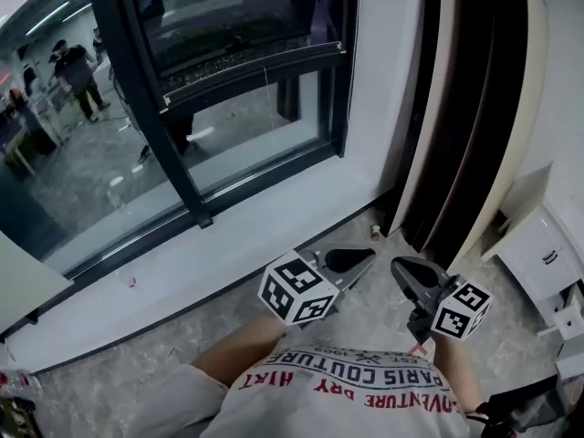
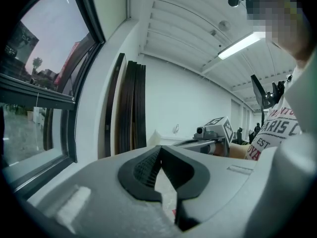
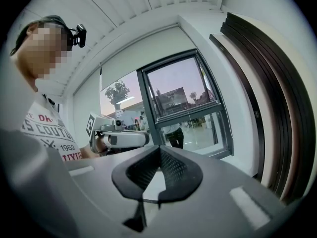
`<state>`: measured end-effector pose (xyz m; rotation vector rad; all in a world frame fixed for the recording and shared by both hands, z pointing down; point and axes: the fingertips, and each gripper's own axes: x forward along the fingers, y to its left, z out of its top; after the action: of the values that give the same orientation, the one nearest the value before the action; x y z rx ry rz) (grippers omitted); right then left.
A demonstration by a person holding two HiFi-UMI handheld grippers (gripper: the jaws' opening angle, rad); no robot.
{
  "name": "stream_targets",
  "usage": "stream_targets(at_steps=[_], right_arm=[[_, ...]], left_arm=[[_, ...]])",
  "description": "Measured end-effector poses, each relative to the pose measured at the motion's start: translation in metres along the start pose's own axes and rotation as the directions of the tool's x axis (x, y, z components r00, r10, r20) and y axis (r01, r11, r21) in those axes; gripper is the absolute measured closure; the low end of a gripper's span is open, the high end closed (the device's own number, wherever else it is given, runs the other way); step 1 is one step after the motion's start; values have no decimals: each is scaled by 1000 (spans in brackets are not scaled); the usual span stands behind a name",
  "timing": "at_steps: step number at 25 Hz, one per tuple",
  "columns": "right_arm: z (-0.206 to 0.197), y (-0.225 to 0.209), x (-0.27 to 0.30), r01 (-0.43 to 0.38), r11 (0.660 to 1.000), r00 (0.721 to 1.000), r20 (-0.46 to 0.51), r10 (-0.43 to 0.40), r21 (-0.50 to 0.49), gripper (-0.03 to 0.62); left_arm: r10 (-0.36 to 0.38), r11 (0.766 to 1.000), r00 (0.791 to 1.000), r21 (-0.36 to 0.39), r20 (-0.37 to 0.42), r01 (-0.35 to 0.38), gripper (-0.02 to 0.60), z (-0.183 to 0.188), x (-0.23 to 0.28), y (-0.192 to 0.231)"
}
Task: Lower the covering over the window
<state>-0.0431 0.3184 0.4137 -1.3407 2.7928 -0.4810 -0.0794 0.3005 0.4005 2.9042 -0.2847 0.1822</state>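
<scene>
A person in a shirt (image 1: 347, 386) printed "PARIS COUTURE" is facing a window (image 1: 228, 126).
Left tongs (image 1: 365, 257) and right tongs (image 1: 401, 268) are sitting closed, gripping nothing.

The shirt (image 1: 351, 392) reads "PARIS COUTURE" and "1962".

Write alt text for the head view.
Seen from above, a person in a printed T-shirt holds the left gripper and the right gripper, both shut and empty, in front of the chest, facing a large dark-framed window with a white sill. Dark panels stand against the wall at right.
</scene>
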Motion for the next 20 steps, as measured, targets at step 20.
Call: stream_targets(at_steps=[20], right_arm=[[59,-209,109,-119,992,993,15,119,32,591]], left_arm=[[146,988,988,-34,-54,-148,580,33,127,182]])
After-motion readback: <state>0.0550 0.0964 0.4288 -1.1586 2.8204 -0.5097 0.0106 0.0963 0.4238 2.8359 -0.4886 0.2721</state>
